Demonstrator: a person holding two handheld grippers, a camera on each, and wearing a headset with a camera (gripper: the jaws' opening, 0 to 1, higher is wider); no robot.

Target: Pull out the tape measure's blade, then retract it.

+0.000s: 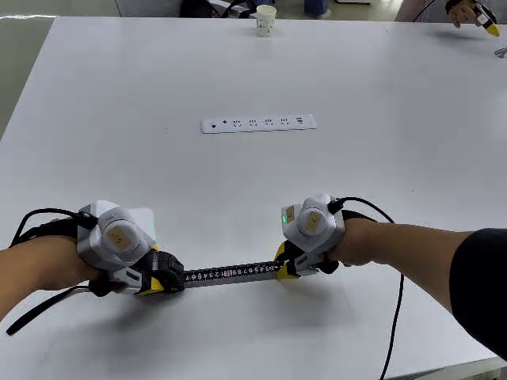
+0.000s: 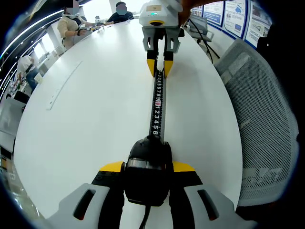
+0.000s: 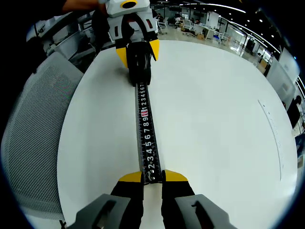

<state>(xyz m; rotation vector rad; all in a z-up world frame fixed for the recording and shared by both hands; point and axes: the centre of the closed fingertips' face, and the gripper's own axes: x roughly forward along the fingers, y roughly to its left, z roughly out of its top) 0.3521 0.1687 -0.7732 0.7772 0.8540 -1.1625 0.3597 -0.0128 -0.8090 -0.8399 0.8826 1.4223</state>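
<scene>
I am clamping my left gripper [image 1: 158,283] on the black, rounded plastic tape measure case [image 2: 147,174], with the jaws shut against its two sides, low over the white table [image 1: 253,182]. Straight ahead of that gripper the dark blade with white numerals [image 1: 230,274] is running flat along the table. Its long axis is lying on the line that joins my two grippers. At the far end my right gripper [image 3: 152,179] is pinching the blade's tip, jaws together on it. The case is sitting directly in front of the right gripper, well apart from it. So I am judging that the retract calls for walking the right gripper back along this line toward the left one. I am counting one tape measure, one blade and two grippers. Beyond both grippers I am counting one white power strip [image 1: 258,123] and one paper cup [image 1: 266,20].
</scene>
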